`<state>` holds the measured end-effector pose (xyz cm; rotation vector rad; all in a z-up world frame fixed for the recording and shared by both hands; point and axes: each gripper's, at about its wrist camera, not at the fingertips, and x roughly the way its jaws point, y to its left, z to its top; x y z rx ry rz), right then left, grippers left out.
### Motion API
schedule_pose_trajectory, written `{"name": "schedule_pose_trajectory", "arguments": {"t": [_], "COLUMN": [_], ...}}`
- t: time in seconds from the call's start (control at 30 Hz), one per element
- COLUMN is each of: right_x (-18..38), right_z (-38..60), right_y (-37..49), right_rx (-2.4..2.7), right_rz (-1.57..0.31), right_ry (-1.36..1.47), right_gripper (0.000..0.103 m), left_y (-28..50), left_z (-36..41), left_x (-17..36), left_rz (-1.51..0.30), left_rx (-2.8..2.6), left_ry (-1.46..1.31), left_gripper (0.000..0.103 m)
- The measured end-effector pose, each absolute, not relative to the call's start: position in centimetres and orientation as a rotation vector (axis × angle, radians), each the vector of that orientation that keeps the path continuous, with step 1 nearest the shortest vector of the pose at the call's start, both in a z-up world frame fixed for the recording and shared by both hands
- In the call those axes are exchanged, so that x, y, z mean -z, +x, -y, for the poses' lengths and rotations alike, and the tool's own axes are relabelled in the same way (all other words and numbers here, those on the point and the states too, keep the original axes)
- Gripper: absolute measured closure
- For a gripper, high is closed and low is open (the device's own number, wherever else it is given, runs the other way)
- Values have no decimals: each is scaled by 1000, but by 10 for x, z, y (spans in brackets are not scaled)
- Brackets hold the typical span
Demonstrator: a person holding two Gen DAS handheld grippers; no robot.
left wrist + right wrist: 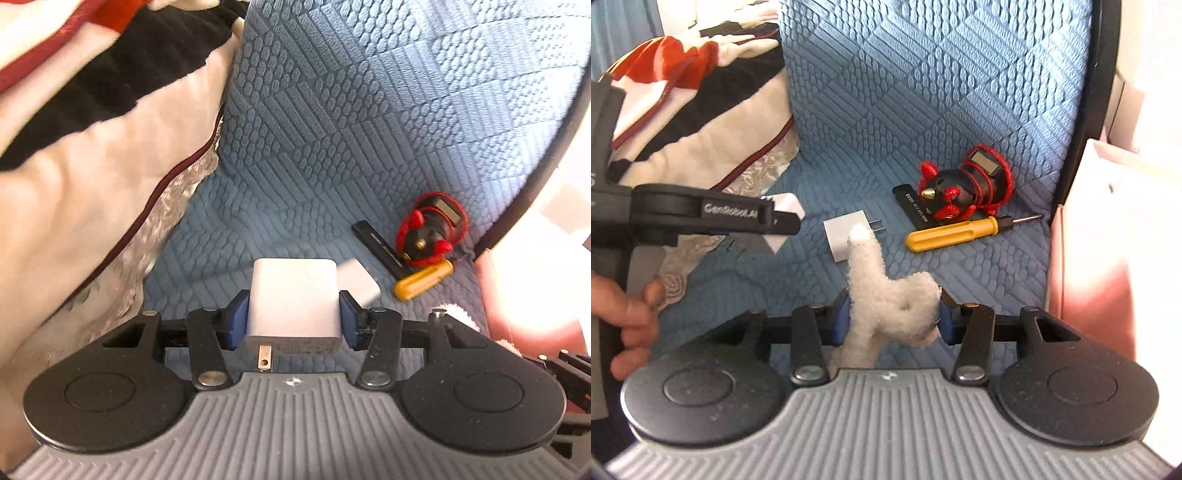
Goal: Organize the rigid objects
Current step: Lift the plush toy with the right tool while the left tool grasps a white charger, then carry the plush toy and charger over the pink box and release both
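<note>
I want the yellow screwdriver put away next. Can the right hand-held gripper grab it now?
Probably not yet: the right hand-held gripper is shut on a fuzzy white toy. The screwdriver lies uncovered ahead.

Smooth, matt white plastic charger [293,302] with metal prongs; fuzzy white plush toy [890,306]; glossy yellow plastic screwdriver handle [951,234] beside it; ribbed blue quilted sofa cover [923,92].

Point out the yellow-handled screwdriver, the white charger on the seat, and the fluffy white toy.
yellow-handled screwdriver [951,233]: right wrist view, middle of handle.
white charger on the seat [839,232]: right wrist view, top face.
fluffy white toy [886,295]: right wrist view, its body.
</note>
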<state>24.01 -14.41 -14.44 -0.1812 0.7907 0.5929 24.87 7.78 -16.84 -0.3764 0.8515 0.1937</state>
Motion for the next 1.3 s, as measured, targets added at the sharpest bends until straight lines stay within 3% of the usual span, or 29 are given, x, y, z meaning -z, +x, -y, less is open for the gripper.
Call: {"name": "schedule_pose_trajectory", "arguments": {"t": [0.73,1.3], "right_x": [135,50], "right_z": [177,214], "right_y": [183,186], "right_rx": [-528,-545], "right_rz": [-810,-699], "right_ry": [-165,-133], "right_gripper": [54,54], "left_y": [167,159], "left_z": [-33,-6], "left_x": [146,76], "left_rz": [-827,-748], "left_rx": [-105,-84], "left_ry": [-462,-502], "left_gripper": [47,47]}}
